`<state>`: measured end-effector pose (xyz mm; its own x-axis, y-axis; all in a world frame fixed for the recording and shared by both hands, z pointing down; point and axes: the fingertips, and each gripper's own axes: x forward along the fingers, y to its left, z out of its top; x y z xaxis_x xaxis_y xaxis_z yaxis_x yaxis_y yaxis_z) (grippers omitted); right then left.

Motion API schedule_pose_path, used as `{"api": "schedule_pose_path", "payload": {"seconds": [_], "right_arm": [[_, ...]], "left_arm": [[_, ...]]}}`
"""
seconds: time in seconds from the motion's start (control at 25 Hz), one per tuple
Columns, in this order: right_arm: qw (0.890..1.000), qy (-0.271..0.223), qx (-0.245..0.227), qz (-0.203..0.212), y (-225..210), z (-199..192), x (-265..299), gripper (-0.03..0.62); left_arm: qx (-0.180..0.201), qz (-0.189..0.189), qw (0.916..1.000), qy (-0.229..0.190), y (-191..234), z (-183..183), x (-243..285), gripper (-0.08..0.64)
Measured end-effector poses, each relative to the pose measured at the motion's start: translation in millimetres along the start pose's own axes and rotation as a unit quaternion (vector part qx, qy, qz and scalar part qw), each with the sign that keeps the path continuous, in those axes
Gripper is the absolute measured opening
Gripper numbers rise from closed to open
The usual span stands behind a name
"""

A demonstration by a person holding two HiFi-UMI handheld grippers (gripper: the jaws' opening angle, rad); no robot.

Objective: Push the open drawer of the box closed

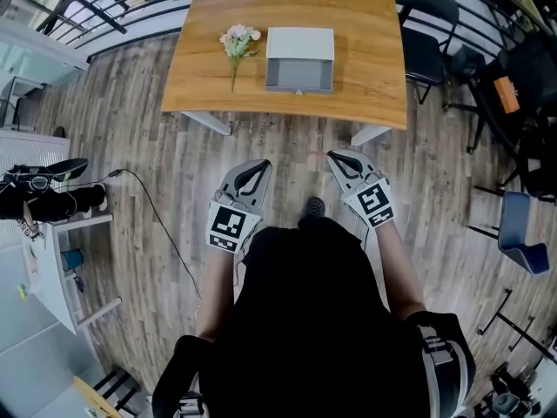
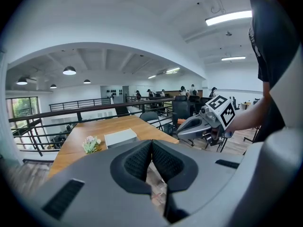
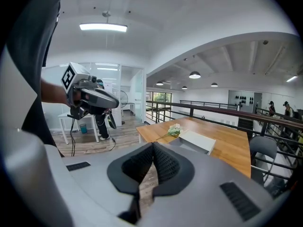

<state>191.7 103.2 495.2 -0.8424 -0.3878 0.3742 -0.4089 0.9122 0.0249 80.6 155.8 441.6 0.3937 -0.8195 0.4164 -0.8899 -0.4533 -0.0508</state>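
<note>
Nearest in the head view is the person, standing on the plank floor [image 1: 157,172] with both tools held out low in front of the body. The left gripper [image 1: 251,175] sits at about eleven o'clock from the person and the right gripper [image 1: 346,164] at about one o'clock. Each gripper's own view shows its two ribbed pads pressed together at the tips with nothing between them, so both are closed and empty (a closed tip should serve well enough as a blunt pusher). Neither tool is over the wooden table [image 1: 365,77]; a strip of bare floor lies between them and its near edge. Farther out, at twelve o'clock, the grey box [image 1: 300,42] rests on the tabletop near that near edge. Its drawer [image 1: 299,78] juts out toward the person, with a small knob on the front face. A sprig of pale flowers [image 1: 238,43] lies just beside the box at its nine o'clock, apart from it. Beyond the table's right corner, at about two o'clock, stands a dark chair [image 1: 428,7]. As for progress, I judge that nothing of the task itself is done: the drawer is out, no tool touches it, and the whole approach, the contact with the drawer front and the push toward twelve o'clock remain.
</note>
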Motion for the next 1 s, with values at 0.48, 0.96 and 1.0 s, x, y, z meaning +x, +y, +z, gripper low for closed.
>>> {"api": "schedule_pose_path", "payload": {"seconds": [0.48,0.96,1.0], "right_arm": [[1.0,0.022,-0.006,0.007,-10.5,-2.9,15.1,0.015],[0.999,0.049,-0.012,-0.019,-29.7,21.4,86.1,0.015],[0.998,0.049,-0.011,-0.022,-32.7,25.4,94.7,0.015]], "left_arm": [[-0.005,-0.02,0.9998,0.0,10.8,1.8,21.7,0.023],[-0.004,-0.059,0.9981,-0.018,91.1,5.8,53.6,0.023],[-0.003,-0.06,0.998,-0.017,101.9,6.0,56.4,0.023]]}}
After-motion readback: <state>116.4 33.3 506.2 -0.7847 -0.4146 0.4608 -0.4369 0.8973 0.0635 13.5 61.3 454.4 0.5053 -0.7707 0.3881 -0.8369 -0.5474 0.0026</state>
